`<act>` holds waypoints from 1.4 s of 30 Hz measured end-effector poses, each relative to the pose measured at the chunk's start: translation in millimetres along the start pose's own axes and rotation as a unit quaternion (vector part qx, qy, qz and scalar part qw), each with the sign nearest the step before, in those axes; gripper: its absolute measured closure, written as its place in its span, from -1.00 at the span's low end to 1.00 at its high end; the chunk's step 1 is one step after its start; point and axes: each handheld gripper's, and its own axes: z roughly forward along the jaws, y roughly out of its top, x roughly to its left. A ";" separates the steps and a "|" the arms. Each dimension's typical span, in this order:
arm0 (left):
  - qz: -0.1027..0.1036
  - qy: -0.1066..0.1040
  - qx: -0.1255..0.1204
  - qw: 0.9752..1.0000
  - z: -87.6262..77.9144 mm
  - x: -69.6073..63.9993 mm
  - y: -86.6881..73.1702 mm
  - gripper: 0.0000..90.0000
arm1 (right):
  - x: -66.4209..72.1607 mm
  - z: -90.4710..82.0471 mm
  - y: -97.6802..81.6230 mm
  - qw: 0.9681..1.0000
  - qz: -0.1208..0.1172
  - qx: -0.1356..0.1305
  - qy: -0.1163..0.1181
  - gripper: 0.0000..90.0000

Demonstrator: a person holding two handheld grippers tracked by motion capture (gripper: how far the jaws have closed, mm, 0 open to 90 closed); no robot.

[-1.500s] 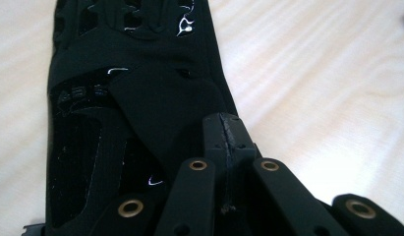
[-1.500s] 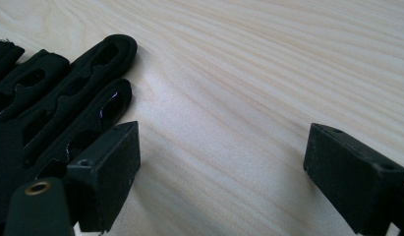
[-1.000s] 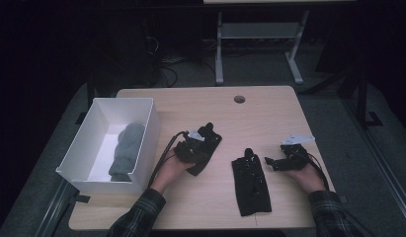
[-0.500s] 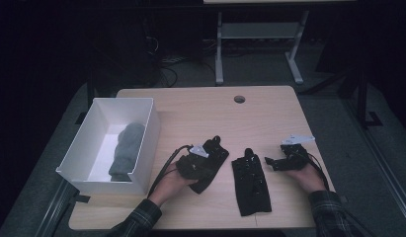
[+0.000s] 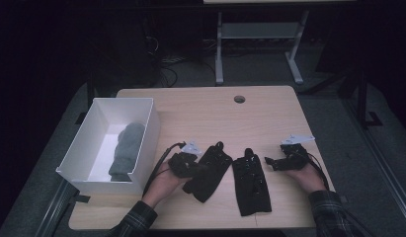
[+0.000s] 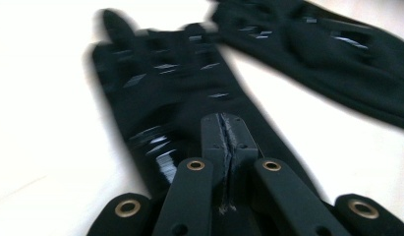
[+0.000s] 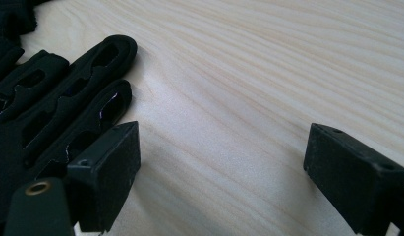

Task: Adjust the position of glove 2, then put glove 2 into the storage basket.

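Observation:
Two black gloves lie on the wooden table (image 5: 205, 113). My left gripper (image 5: 196, 168) (image 6: 223, 125) is shut on the cuff end of the left glove (image 5: 210, 170) (image 6: 165, 88), whose fingers point away from me. The second glove (image 5: 251, 180) (image 6: 327, 49) lies flat just to its right, apart from it. My right gripper (image 5: 272, 162) (image 7: 221, 152) rests on the table right of that glove, open with bare wood between its pads. The second glove's fingers (image 7: 67, 98) reach beside its left pad (image 7: 111, 167).
A white box (image 5: 141, 143) stands at the table's left edge with a grey glove-like cloth (image 5: 125, 150) inside. A round cable hole (image 5: 239, 98) sits near the far edge. Beyond the table are a metal stand (image 5: 260, 29) and cables on the dark floor.
My left gripper has carried its black glove to the right and toward the near edge, closer to the second glove. The right gripper and second glove have stayed put.

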 end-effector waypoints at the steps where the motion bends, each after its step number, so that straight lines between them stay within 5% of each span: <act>1: -0.009 0.009 -0.003 1.000 -1.1 4.2 -1.9 0.96 | 0.0 0.1 0.0 1.000 0.000 0.000 0.000 -0.69; 4: -0.015 0.032 0.008 0.999 -2.1 15.0 -6.3 0.96 | 0.0 0.1 0.1 1.000 0.000 0.000 0.000 -0.69; 8: -0.026 0.031 0.021 0.999 5.7 16.9 -12.0 0.95 | -0.3 0.2 0.2 1.000 -0.002 -0.001 -0.001 -0.69; 22: 0.000 -0.021 0.037 0.999 8.2 -14.8 -16.8 0.91 | 0.3 0.6 0.5 1.000 0.001 0.000 0.000 -0.69; 25: 0.007 -0.017 0.035 0.999 4.6 -14.5 -15.0 0.76 | 0.4 0.6 0.7 1.000 0.003 0.000 0.000 -0.69; 32: -0.020 0.007 0.016 1.000 0.5 -3.3 -17.4 0.08 | 0.4 0.7 0.7 1.000 0.003 0.000 -0.001 -0.69; 35: -0.027 0.010 0.013 1.000 2.6 1.2 -18.2 -0.01 | 0.5 0.4 0.6 1.000 0.001 -0.001 0.000 -0.66; 42: -0.039 0.019 0.000 0.999 4.4 10.5 -18.5 -0.09 | 7.1 -15.6 -1.4 1.000 -0.009 0.005 0.017 0.44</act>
